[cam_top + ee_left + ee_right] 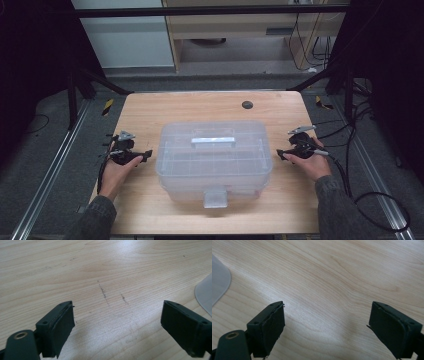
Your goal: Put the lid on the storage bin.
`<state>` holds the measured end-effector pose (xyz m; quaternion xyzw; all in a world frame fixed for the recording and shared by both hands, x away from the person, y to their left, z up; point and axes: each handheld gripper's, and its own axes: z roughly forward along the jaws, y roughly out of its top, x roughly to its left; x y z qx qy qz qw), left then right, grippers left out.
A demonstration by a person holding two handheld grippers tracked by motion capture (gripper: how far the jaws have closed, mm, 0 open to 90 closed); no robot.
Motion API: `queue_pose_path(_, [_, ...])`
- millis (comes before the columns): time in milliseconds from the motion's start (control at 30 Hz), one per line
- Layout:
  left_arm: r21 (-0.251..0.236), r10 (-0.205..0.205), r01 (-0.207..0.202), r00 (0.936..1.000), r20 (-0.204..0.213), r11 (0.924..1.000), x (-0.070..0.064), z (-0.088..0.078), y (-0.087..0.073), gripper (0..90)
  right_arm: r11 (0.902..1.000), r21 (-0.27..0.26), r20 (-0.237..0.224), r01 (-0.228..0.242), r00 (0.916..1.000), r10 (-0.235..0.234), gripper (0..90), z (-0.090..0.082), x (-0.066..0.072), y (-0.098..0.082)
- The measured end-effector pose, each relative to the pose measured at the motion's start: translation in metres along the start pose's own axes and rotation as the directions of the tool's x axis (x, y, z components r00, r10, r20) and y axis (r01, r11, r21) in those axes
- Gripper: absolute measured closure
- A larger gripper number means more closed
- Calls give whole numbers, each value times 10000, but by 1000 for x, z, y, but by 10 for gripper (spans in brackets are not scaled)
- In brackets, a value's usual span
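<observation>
**Grippers wait either side of a shut box, nothing started**

Both grippers sit on the wooden table (150, 107) with a clear plastic box (214, 160) between them, and neither one touches it. In the high view the left gripper (142, 156) rests near the box's left wall, held low by the person's left hand (116, 172), and the right gripper (281, 154) lies just off the right wall in the right hand (312, 162).

The left gripper view has its two black jaws spread wide over bare wood, with nothing between them; a pale curved corner of the box (204, 293) shows at the right edge. The right gripper view matches it: jaws wide apart, empty, over plain wood grain, and a rounded corner of the box (219, 282) at the left edge.

The box stands at the middle of the table, its lid down. A pale carry handle (212, 141) lies flat on top of the lid and a grey latch (215, 196) hangs on the front wall, facing the person. The latch looks to be closed, though the picture is too soft to be sure.

Judging from this, the work on the box has not begun. Nothing has been gripped, lifted or unlatched. Everything is left to do: reach in, take hold of the box or its latch, and go on from there.
</observation>
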<state>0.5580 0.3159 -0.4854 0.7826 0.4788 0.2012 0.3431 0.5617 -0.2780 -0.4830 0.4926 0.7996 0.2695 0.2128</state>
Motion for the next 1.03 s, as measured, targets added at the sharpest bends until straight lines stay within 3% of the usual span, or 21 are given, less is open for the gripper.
queue_pose_path(167, [-40,157,-158,9996,-220,9999,1,8,-1,62,9985,-394,-85,-366,9993,363,130,8,-2,1])
queue_pose_path(400, [45,77,-76,9992,-380,10000,2,18,-3,60,9919,-829,-164,-962,9953,951,126,15,-5,1])
queue_pose_path(467, [256,45,-36,9993,-366,9997,2,22,-4,60,9851,-1009,-422,-1395,9898,1359,126,19,-7,-1])
queue_pose_path(533, [169,37,-30,9993,-362,9999,2,24,-5,50,9821,-1065,-487,-1554,9873,1509,125,21,-8,-4])
queue_pose_path(800, [123,82,-76,9989,-462,9999,1,25,-6,41,9852,-1236,136,-1187,9925,1213,61,28,-1,-11])
queue_pose_path(1033, [217,-407,430,9944,-975,9988,-3,24,-7,0,9824,-1078,412,-1527,9866,1579,5,28,4,-11])
